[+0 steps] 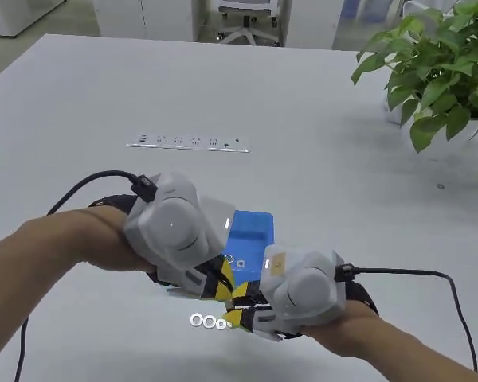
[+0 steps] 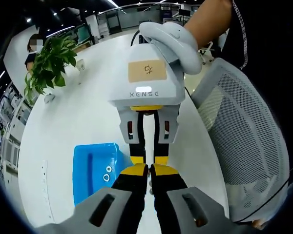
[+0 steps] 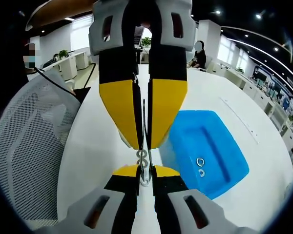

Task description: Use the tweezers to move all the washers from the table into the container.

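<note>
Washers (image 1: 209, 321): three on worktop (image 1: 303, 119), two in container (image 1: 251, 227). Left gripper (image 2: 149, 170) and right gripper (image 3: 145, 171) tip to tip, both clenched on tweezers (image 3: 144, 122).

Probably an open-plan office: white table (image 1: 303, 119), mesh chair (image 2: 249, 141), potted plant (image 1: 438, 72), distant desk rows (image 3: 263, 80).

The right gripper (image 2: 147, 160) carries the brand XENSE on its white housing. A tan sticker (image 2: 147, 71) just above that bears an illegible handwritten mark.
</note>
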Demonstrator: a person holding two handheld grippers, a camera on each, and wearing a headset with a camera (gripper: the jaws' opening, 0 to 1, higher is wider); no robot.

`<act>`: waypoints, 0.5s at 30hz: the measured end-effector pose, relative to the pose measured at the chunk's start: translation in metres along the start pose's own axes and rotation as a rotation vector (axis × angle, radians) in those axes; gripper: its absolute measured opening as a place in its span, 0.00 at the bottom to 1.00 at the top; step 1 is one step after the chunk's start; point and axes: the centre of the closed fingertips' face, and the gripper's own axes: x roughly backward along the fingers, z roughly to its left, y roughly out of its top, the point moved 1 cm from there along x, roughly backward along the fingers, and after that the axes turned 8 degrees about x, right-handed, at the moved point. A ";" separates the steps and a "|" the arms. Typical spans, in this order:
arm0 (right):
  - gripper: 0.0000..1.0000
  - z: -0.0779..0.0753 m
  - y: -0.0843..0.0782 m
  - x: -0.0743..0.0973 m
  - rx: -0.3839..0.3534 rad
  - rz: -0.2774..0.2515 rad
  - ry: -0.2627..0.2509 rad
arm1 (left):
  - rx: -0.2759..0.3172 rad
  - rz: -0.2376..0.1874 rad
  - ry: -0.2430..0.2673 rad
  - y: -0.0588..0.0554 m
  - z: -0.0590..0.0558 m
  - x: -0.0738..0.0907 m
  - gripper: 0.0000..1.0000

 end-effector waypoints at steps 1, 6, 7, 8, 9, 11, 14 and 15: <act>0.11 0.000 0.000 0.000 -0.002 0.000 0.001 | 0.000 0.002 0.000 -0.001 0.000 -0.001 0.07; 0.11 0.003 -0.002 -0.003 -0.003 0.000 0.008 | 0.005 0.005 -0.003 -0.003 -0.002 -0.002 0.07; 0.11 0.003 -0.002 -0.003 -0.004 0.000 0.010 | 0.007 0.005 -0.003 -0.003 -0.002 -0.003 0.07; 0.11 0.003 -0.003 -0.004 -0.004 0.001 0.012 | 0.008 0.005 -0.004 -0.004 -0.002 -0.003 0.07; 0.11 0.003 -0.003 -0.004 -0.004 0.001 0.012 | 0.009 0.006 -0.004 -0.004 -0.002 -0.004 0.07; 0.11 0.004 -0.003 -0.005 -0.007 0.000 0.015 | 0.011 0.008 -0.007 -0.005 -0.003 -0.005 0.07; 0.11 0.006 -0.005 -0.007 -0.013 -0.001 0.018 | 0.010 0.010 -0.011 -0.005 -0.003 -0.008 0.07; 0.11 0.006 -0.006 -0.007 -0.015 0.000 0.019 | 0.010 0.012 -0.013 -0.006 -0.003 -0.009 0.07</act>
